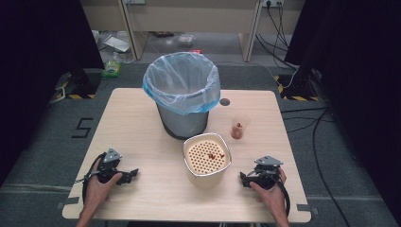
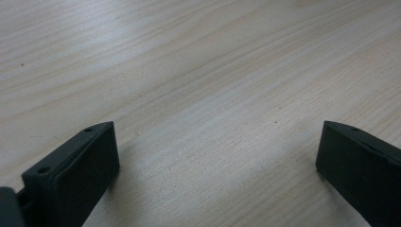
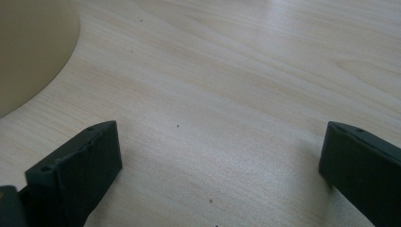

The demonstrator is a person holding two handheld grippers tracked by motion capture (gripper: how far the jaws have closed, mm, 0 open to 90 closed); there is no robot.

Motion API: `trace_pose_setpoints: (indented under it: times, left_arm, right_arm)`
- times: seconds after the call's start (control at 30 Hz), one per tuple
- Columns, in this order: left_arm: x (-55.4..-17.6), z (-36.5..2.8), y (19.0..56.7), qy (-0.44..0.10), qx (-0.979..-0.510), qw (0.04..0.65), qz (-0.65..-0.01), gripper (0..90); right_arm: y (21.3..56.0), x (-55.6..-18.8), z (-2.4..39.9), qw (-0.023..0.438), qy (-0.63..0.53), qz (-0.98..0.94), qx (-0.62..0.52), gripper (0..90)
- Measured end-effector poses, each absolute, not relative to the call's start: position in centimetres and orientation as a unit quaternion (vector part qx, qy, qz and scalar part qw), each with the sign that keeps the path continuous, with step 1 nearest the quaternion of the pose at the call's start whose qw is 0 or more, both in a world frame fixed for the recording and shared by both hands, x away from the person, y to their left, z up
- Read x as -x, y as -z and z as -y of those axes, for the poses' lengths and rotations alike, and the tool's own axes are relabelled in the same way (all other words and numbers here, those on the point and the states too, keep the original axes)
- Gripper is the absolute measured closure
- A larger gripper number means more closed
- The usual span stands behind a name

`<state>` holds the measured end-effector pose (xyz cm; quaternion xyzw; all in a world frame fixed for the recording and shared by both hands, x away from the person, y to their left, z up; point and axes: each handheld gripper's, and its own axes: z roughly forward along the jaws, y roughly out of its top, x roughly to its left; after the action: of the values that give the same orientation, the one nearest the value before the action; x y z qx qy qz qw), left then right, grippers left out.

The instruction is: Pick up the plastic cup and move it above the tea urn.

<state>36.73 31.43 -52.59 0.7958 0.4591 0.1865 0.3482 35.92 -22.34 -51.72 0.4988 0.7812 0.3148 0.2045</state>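
1. High view: my left gripper and right gripper rest on the table, either side of the cream perforated container.
2. Both sets of jaws stand wide, holding nothing (bare wood between them).
3. Readable writing: a "5" marked on the floor.
4. Bin and small cup stand behind.

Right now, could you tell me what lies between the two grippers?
In the high view, the cream container stands between the left gripper and right gripper.
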Motion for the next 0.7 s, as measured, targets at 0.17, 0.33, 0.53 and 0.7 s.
trace_pose_setpoints:
  times: [0.17,0.33,0.53,0.7]
  left_arm:
    - [-36.7,-31.4,52.6,-0.186,-0.796,0.348,-0.459,0.0]
    - [-36.7,-31.4,52.6,-0.186,-0.796,0.348,-0.459,0.0]
    - [-36.7,-31.4,52.6,-0.186,-0.796,0.348,-0.459,0.0]
    - [-36.7,-31.4,52.6,-0.186,-0.796,0.348,-0.459,0.0]
  right_arm:
    - [51.7,-35.9,22.3,0.204,-0.316,-0.781,-0.499,1.4]
    - [51.2,-35.7,22.5,0.204,-0.333,-0.783,-0.484,22.0]
    - [50.0,-35.7,22.9,0.221,-0.351,-0.769,-0.487,18.8]
    - [47.8,-36.6,23.9,0.232,-0.372,-0.752,-0.493,21.3]
